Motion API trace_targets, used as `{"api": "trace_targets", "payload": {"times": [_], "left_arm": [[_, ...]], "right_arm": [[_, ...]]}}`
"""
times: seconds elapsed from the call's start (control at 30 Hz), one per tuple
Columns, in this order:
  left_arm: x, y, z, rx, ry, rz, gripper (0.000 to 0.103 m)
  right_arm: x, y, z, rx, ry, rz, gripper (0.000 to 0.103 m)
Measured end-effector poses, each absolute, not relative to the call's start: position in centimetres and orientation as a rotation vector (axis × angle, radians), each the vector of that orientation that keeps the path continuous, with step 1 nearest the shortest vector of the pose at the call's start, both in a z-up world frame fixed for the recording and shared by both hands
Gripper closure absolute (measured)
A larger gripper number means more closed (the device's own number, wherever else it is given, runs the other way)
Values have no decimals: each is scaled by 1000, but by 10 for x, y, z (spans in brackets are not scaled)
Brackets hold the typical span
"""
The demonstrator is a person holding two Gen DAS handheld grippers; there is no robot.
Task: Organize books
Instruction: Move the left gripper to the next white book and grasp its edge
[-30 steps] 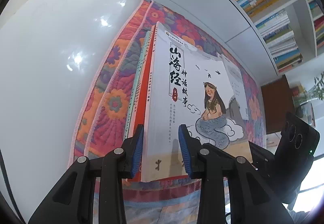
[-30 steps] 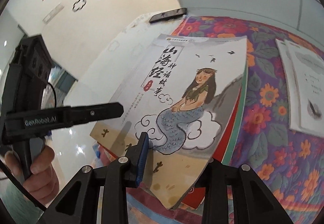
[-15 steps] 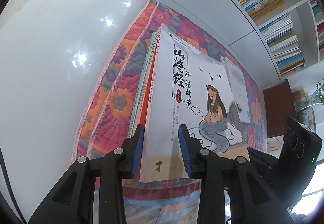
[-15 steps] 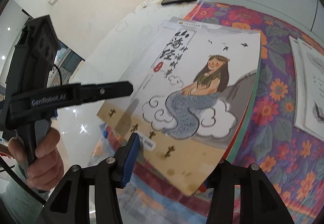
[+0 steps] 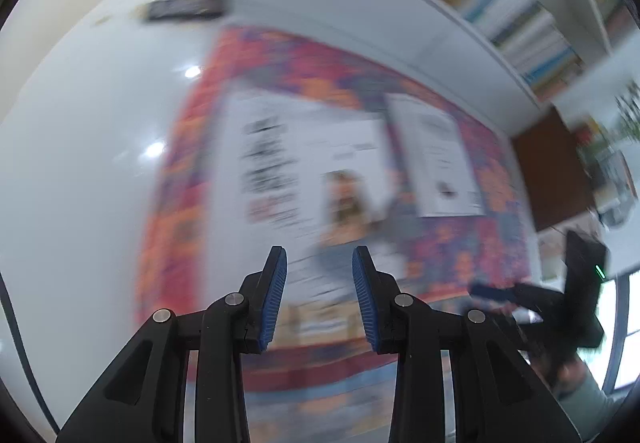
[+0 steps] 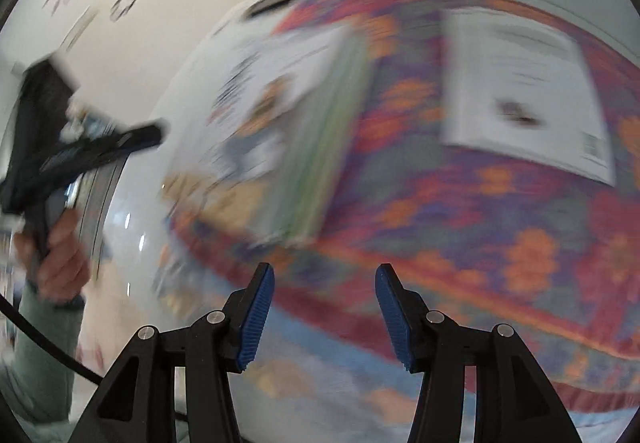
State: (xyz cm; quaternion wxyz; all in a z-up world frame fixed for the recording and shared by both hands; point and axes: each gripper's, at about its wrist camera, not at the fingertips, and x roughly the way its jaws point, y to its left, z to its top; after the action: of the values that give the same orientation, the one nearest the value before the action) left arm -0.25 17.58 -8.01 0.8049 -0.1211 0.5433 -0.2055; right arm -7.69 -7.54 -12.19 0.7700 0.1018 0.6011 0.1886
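**Both grippers empty above the books**

The left gripper (image 5: 319, 293) hangs with jaws slightly apart, nothing between them. The right gripper (image 6: 324, 313) stands wider, also empty. The stack of books (image 5: 296, 179) lies on the floral cloth (image 6: 460, 227), a thin white booklet (image 6: 520, 91) beside it.

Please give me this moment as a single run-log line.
left gripper: open, empty | right gripper: open, empty | book stack: on floral cloth | loose booklet: apart, beside stack | frames blurred
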Motion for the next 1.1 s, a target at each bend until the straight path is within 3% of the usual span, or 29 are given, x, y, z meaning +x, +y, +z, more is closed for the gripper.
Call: {"api": "trace_targets", "payload": {"times": [0.2,0.37,0.57,0.8,1.1], "left_arm": [[37,42,-74,-165,1186,-551,70],[86,-35,-123,-192,1255,-507,70],[111,-64,-170,-203,1321,-396,70],[112,-70,-170,-243,1295,-357,65],[47,-84,-174,-152,1375,-457,64]], "right_arm": [[-23,-197,-138,408,1225,55,52],[14,-265,-152,479,1181,-55,52],[43,-288,-171,464,1183,-16,55],[53,-293,-180,483,1203,99,55],[-5,-300,-181,438,1257,158,55]]}}
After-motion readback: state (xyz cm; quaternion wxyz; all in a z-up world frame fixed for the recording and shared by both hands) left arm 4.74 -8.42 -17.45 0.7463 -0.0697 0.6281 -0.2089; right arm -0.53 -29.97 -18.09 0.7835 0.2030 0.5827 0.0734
